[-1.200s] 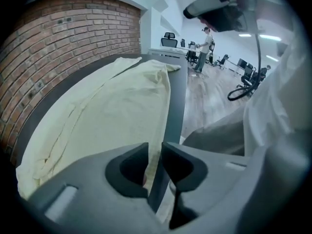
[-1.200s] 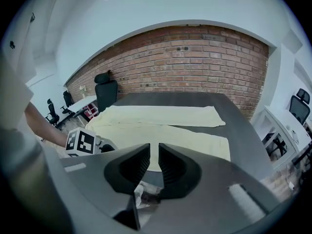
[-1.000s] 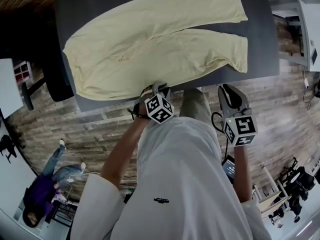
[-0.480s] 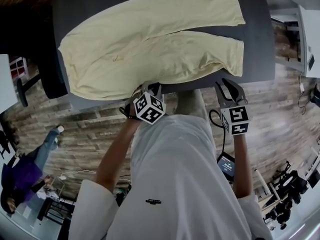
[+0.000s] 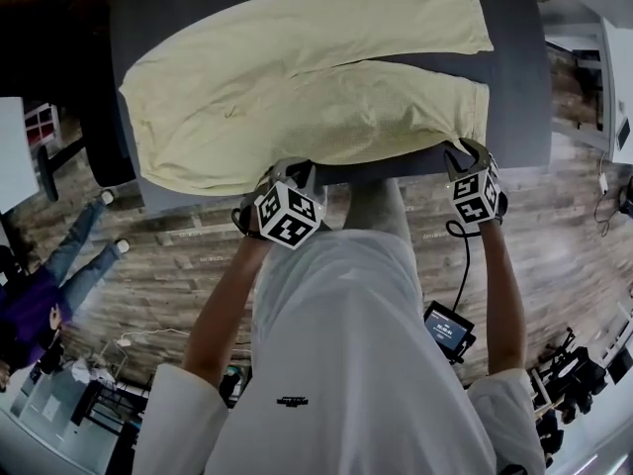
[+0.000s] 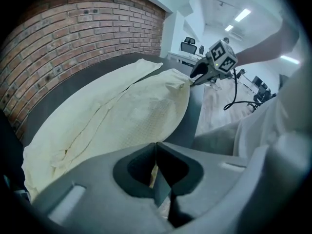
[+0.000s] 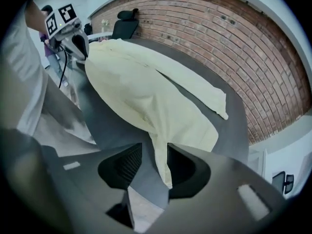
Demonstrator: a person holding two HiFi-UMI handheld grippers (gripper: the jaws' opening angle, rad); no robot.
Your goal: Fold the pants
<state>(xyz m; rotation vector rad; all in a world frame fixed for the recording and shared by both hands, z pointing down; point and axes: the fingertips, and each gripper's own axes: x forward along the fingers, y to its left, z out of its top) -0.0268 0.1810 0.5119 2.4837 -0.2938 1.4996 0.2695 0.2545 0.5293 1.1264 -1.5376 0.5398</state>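
Pale yellow pants (image 5: pixel 297 77) lie flat on the dark grey table (image 5: pixel 514 97), waist to the left and legs to the right. My left gripper (image 5: pixel 287 171) is at the table's near edge, shut on the pants' near waist-side edge; yellow cloth shows pinched between its jaws (image 6: pixel 156 150). My right gripper (image 5: pixel 465 151) is at the near leg's hem corner. Its jaws have just been opening, and the hem (image 7: pixel 158 145) hangs in the gap between them (image 7: pixel 155 165) without being pressed. Each gripper shows in the other's view: the right gripper (image 6: pixel 195 74), the left gripper (image 7: pixel 80 45).
A brick wall (image 7: pixel 234 38) runs along the table's far side. A black office chair (image 7: pixel 124 21) stands beyond the waist end. Below the table's near edge is wood-look floor (image 5: pixel 178 255) with a small screen device (image 5: pixel 447 330) and a cable. A person (image 5: pixel 40 305) stands far left.
My right gripper has swung from beside my body to the table's near edge, onto the near leg's hem, with its jaws wider. The left gripper stayed at the waist edge.
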